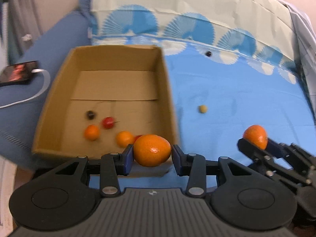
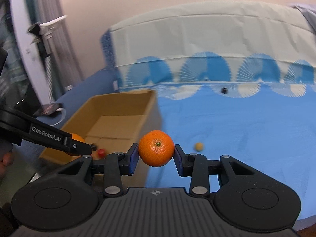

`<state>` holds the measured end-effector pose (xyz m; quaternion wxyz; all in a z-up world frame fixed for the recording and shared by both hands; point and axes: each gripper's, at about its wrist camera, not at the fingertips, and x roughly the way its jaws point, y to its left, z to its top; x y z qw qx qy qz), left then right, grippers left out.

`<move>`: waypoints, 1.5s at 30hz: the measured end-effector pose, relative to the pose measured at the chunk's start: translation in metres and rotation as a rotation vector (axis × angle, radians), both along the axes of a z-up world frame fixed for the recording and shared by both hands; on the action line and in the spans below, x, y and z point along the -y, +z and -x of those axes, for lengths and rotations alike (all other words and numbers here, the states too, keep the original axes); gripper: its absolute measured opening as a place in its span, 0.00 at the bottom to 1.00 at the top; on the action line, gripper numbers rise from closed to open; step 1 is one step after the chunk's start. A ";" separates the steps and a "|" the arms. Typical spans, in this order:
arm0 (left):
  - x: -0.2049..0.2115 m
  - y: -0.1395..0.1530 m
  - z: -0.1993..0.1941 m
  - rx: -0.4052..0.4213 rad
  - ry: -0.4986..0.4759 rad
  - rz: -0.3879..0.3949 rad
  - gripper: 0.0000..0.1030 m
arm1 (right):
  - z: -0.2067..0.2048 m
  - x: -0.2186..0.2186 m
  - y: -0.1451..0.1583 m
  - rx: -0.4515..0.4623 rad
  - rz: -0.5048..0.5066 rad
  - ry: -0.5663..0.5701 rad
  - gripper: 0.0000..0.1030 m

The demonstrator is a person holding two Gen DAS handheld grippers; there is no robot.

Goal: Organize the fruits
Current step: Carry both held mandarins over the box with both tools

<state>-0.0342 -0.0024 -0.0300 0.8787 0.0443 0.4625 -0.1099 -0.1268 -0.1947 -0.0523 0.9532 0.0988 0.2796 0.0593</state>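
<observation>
A bed (image 1: 246, 90) with a blue patterned sheet carries an open cardboard box (image 1: 59, 106) at its left edge. Inside the box lie two small oranges (image 1: 91, 132), a red cherry tomato (image 1: 108, 122) and a dark berry (image 1: 90, 115). The left gripper (image 1: 152, 155) hangs at the box's near wall, its jaws spread around a mandarin (image 1: 152, 150), right finger apart from it. The right gripper (image 2: 156, 154) pinches a second mandarin (image 2: 156, 151) over the sheet. A yellowish fruit (image 1: 202, 108) lies mid-bed, a dark one (image 1: 208, 54) near the far edge.
</observation>
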 end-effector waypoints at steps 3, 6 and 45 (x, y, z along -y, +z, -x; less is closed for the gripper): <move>-0.027 0.005 0.023 0.042 0.029 -0.013 0.44 | 0.015 -0.025 0.009 0.017 0.033 0.035 0.38; -0.048 0.007 0.042 0.068 0.051 -0.009 0.44 | 0.028 -0.045 0.015 0.027 0.052 0.063 0.38; -0.087 0.008 0.053 0.066 0.100 0.092 0.44 | 0.036 -0.093 0.023 -0.002 0.133 0.117 0.38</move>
